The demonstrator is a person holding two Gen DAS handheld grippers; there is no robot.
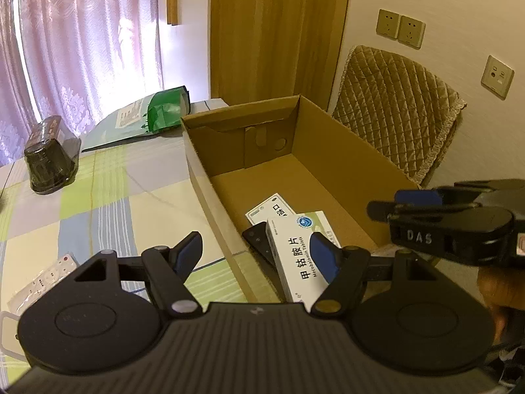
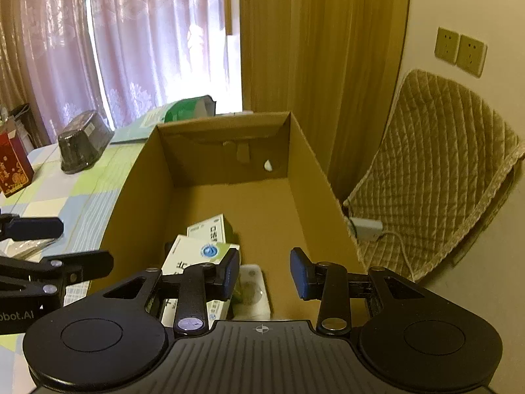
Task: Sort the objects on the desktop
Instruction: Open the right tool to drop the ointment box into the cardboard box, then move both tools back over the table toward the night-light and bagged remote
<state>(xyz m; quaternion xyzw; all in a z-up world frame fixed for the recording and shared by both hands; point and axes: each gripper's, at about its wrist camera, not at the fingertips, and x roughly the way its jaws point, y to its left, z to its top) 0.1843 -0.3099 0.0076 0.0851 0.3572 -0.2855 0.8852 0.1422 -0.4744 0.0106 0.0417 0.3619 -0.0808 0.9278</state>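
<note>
- Hovering with both jaws spread and nothing held: the left hand-held gripper [image 1: 259, 252] hangs over the near left wall of the cardboard box [image 1: 203, 177], and the right hand-held gripper [image 2: 264, 274] sits above the box's near end, also wide open and empty.
- Already in the box: a white medicine carton [image 1: 297, 249] lying across a second small white box [image 1: 270, 210], with a dark remote [image 1: 259, 239] tucked under them. The right wrist view also shows a pale square thing [image 2: 252, 292] beside them, can't tell what it is.
- Still out on the table [image 1: 108, 197]: a white remote [image 1: 49, 277] in a clear wrapper just left of the left gripper. My guess is that's next.
- Handling guess: light, stiff plastic, but the wrapper looks slippery, so pinch across the narrow sides mid-length and squeeze firmly.
- Table has a checked cloth, soft and possibly bunchy, so come down gently.
- Further out: a dark plastic tub [image 1: 51, 157] upside down, a green bag [image 1: 164, 111], a red box [image 2: 13, 164], a quilted chair [image 1: 397, 108], pink curtains [image 1: 82, 32] and wall sockets [image 1: 400, 28].
</note>
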